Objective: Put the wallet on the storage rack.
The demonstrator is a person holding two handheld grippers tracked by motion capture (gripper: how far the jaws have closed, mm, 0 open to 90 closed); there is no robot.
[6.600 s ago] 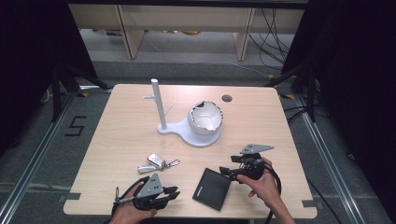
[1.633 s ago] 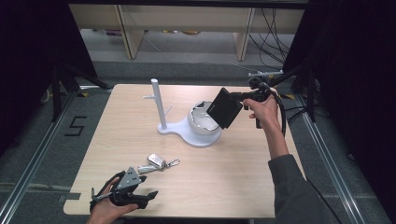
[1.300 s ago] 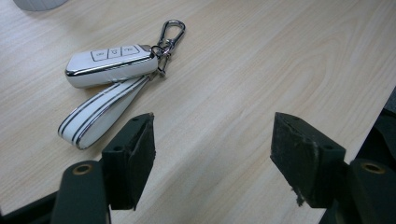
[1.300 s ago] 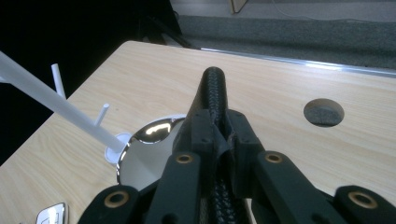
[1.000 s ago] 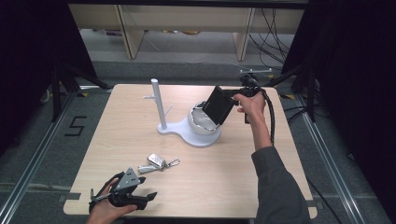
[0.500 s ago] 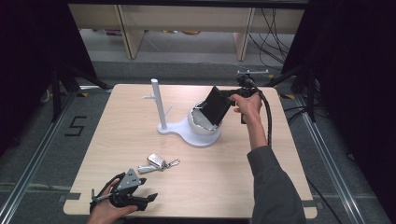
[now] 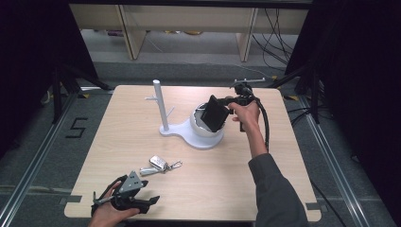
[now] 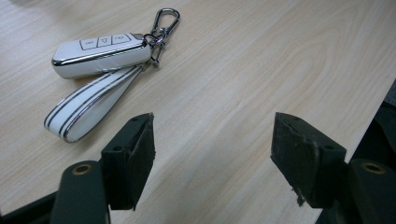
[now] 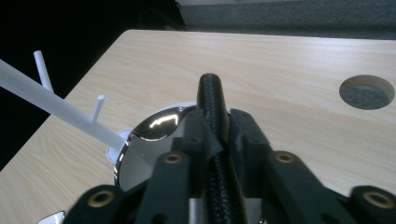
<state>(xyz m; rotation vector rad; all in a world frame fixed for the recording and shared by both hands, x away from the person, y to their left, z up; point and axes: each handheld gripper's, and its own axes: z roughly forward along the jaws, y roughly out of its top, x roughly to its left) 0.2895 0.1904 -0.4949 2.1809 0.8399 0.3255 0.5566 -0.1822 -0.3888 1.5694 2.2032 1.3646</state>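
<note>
On the table [image 7: 118, 137]: one key fob [image 8: 100, 49] with strap and clip, one white stand [image 7: 163, 116], one bowl [image 7: 201, 130], one black wallet [image 7: 215, 113]. Left gripper [image 7: 142, 202] low at the near edge, jaws spread wide, holding nothing, fob just beyond. Right gripper [image 7: 226, 105] reached out at arm's length, clamped on the wallet's edge, tilted above the bowl.

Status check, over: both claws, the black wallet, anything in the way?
Right claw shut on black wallet, held over the bowl. Left claw open, empty, near the key fob. Nothing blocks the bowl.
</note>
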